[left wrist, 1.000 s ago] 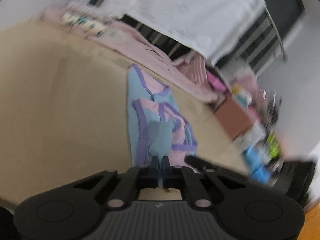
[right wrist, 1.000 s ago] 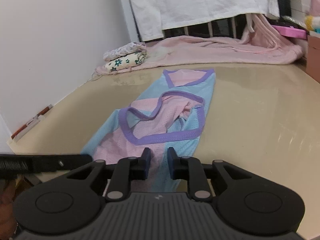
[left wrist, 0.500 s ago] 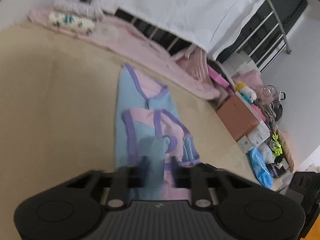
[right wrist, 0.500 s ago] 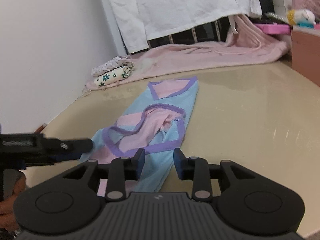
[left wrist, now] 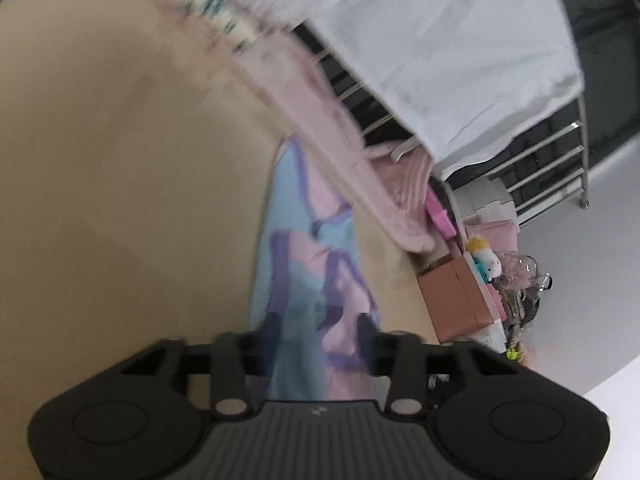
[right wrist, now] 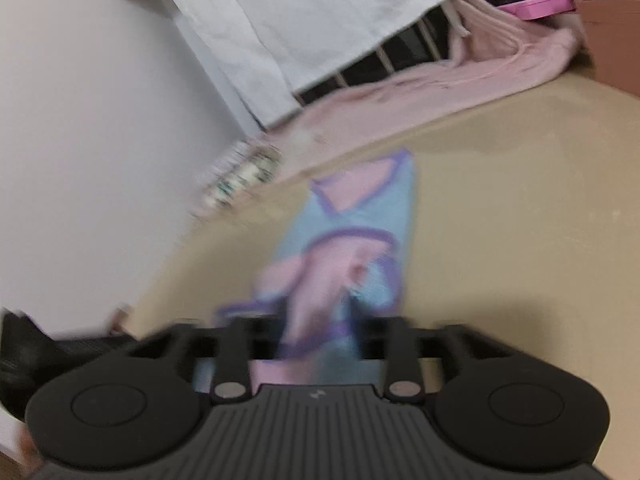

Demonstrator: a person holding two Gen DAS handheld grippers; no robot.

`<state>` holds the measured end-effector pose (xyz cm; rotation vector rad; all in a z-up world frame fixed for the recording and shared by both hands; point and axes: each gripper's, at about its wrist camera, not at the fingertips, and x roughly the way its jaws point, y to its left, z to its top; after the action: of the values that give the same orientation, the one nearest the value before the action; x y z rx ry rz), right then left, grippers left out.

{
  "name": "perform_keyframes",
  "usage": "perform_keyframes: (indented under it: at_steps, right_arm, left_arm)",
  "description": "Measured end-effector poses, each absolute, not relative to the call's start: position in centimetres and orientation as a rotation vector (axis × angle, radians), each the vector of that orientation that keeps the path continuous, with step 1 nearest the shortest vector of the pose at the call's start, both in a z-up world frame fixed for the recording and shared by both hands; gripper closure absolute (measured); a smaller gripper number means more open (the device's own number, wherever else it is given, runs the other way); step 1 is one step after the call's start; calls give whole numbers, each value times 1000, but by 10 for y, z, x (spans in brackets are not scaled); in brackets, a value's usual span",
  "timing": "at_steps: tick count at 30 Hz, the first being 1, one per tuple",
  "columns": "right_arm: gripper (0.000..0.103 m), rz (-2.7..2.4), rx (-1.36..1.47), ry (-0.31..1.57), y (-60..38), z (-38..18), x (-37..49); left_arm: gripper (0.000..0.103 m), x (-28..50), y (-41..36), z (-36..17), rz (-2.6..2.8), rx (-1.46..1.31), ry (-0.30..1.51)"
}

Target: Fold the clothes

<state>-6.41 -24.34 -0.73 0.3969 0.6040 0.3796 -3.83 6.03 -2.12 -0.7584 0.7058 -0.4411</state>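
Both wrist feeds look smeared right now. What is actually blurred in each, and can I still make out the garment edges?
Left wrist: motion blur streaks the folded floral cloth and pink towel; the blue-and-pink garment is soft and its purple trim runs together. Right wrist: similar smear, the garment readable only at its far neckline; gripper fingers ghosted. Fisheye bends the table edge.

Both cameras are riding low and close over the beige table (left wrist: 120, 160), each peering forward and slightly down past its own gripper. The left view is looking along the folded blue and pink garment (left wrist: 296, 264) toward the white sheet (left wrist: 460, 52) and is tilting hard. The right view is sharing that same garment (right wrist: 360, 220), sheet (right wrist: 320, 20) and pink cloth (right wrist: 460, 92).
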Motion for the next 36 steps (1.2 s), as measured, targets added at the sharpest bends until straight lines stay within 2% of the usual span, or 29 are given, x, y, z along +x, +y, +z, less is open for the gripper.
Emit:
perform_keyframes:
  at_steps: [2, 3, 4, 5, 6, 7, 12, 15, 17, 18, 19, 20, 22, 25, 26, 28, 29, 32, 34, 35, 36]
  right_arm:
    - [54, 383, 345, 601, -241, -7, -73]
    - [55, 391, 327, 612, -239, -8, -75]
    - [56, 395, 310, 621, -236, -11, -75]
    - [70, 398, 295, 628, -232, -14, -73]
    - [99, 401, 280, 635, -228, -17, -70]
    - [100, 398, 274, 639, -225, -18, -68]
    - [100, 467, 361, 539, -226, 1, -72]
    - [97, 442, 380, 606, -224, -13, -57]
    - [93, 397, 342, 638, -222, -23, -53]
    - [83, 385, 325, 619, -222, -20, -59]
    - [77, 373, 308, 601, -223, -17, -65]
    - [66, 365, 288, 575, -224, -13, -72]
    - [65, 395, 197, 493, -226, 0, -95]
    - [70, 465, 43, 467, -222, 8, -121]
    - [77, 489, 18, 480, -220, 7, -125]
    - [82, 530, -8, 528, -210, -2, -125]
    - [83, 527, -25, 549, -205, -7, -123]
    - [83, 505, -84, 558, -197, -13, -124]
    - [81, 515, -88, 529, -204, -3, -132]
    - [76, 541, -99, 487, -208, 2, -138]
    - [66, 584, -118, 449, -211, 5, -143]
  left_arm:
    - [66, -35, 52, -13, -444, -669, 683]
    - [88, -30, 47, -12, -458, -641, 700]
    - [99, -23, 42, -14, -469, -629, 727]
    - [99, -18, 39, -15, -477, -626, 747]
    - [100, -17, 41, -16, -470, -657, 747]
    - [100, -17, 43, -16, -464, -689, 744]
    - [100, -20, 52, -20, -397, -741, 731]
    - [99, -18, 47, -24, -325, -677, 736]
    - [91, -23, 45, -22, -323, -633, 707]
    - [78, -30, 47, -16, -335, -603, 684]
    - [69, -38, 49, -9, -347, -572, 660]
    - [70, -46, 52, -3, -359, -542, 637]
    - [70, -67, 53, 10, -424, -417, 576]
    - [71, -89, 30, 14, -521, -215, 571]
    - [71, -91, 24, 9, -545, -189, 587]
    - [87, -90, 17, -2, -524, -154, 621]
    - [89, -90, 16, -7, -501, -144, 630]
    - [88, -91, 24, -11, -486, -159, 641]
    - [78, -96, 36, -2, -497, -169, 600]
    - [76, -99, 41, 3, -505, -167, 578]
    - [75, -101, 42, 7, -524, -141, 550]
